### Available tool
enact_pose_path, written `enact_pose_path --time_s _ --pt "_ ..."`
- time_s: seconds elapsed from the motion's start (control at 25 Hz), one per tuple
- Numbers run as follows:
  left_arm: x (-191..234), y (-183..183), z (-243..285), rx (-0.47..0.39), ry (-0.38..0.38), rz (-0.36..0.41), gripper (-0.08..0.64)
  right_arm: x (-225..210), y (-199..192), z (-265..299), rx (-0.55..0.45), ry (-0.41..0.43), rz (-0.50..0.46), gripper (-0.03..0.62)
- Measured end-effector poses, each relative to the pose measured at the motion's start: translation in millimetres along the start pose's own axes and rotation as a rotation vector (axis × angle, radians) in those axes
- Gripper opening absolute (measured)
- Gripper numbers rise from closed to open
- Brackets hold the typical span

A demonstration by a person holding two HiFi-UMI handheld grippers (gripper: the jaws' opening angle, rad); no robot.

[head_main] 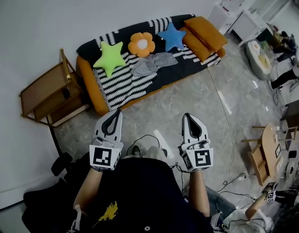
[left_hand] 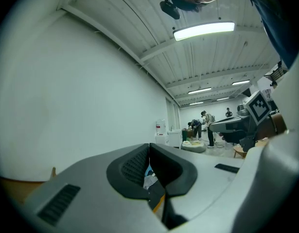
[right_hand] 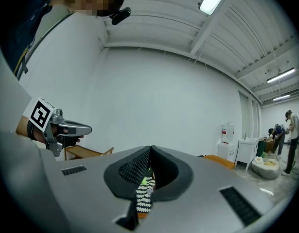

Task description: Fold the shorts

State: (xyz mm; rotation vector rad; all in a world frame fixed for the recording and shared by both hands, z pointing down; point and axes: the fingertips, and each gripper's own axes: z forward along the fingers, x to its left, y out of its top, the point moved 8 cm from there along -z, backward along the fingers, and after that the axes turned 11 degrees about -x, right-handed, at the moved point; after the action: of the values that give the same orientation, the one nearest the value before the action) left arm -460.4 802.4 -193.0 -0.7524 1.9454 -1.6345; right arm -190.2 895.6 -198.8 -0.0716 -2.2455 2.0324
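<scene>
The crumpled grey fabric shorts (head_main: pixel 154 63) lie in the middle of the low orange sofa with a black-and-white striped cover (head_main: pixel 124 85). Their long axis runs along the sofa's length, from lower left to upper right in the head view. They are bunched up, so the waistband and leg openings cannot be told apart. They sit just in front of the orange flower-shaped cushion (head_main: pixel 141 43), between the lime-green star-shaped cushion (head_main: pixel 109 57) and the blue star-shaped cushion (head_main: pixel 172 36), with the stacked orange rectangular cushions (head_main: pixel 202 36) further along. Bare striped cover shows between the shorts and the sofa's front edge, widest below the green star. A band of grey mottled floor (head_main: pixel 188 96) lies between that edge and both grippers, and a wooden side table (head_main: pixel 44 95) stands against the sofa's left end. The left gripper (head_main: pixel 117 113) and right gripper (head_main: pixel 187 116) are held level side by side, well apart from the shorts. The person's dark shirt (head_main: pixel 144 193) blocks the lower middle of the head view. The left gripper (left_hand: pixel 149 145) has its jaws pressed fully together with nothing between them; only a pale sliver of the sofa area shows through the notch. The right gripper (right_hand: pixel 150 148) is likewise fully closed and empty, with a strip of striped cover and green visible behind its pads.
</scene>
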Motion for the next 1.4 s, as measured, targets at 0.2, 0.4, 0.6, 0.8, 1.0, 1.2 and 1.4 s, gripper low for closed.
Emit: enact_pose_path --time_s 0.2,0.4,0.6,0.8,1.0,1.2,1.4 --pt "0.8 1.3 0.4 0.002 0.006 0.009 0.027 -5.8 -1.9 -1.1 0.035 -0.022 -0.012 0.017" --pt "3.3 2.3 0.5 -0.002 0.011 0.001 0.083 -13.2 0.2 -3.2 0.043 -0.056 -0.026 0.03" --pt "6.9 -0.1 0.7 0.07 0.016 0.038 0.237 -19.2 -0.4 -8.6 0.053 -0.098 -0.025 0.094" --pt "12.1 -7.9 -3.8 0.121 0.01 0.036 0.356 -21.9 -3.1 -12.1 0.037 -0.142 0.044 0.247" --pt "8.4 -12.2 -0.2 0.158 -0.043 0.042 0.442 -25.8 -9.3 -8.4 0.048 -0.178 0.081 0.569" --pt "4.1 -17.8 0.8 0.185 -0.112 0.009 0.504 -16.3 -10.3 -8.2 0.057 -0.185 0.074 0.598" --pt "5.3 -25.6 6.7 0.215 -0.12 0.022 0.509 -14.0 -15.1 -11.1 0.098 -0.197 0.049 0.598"
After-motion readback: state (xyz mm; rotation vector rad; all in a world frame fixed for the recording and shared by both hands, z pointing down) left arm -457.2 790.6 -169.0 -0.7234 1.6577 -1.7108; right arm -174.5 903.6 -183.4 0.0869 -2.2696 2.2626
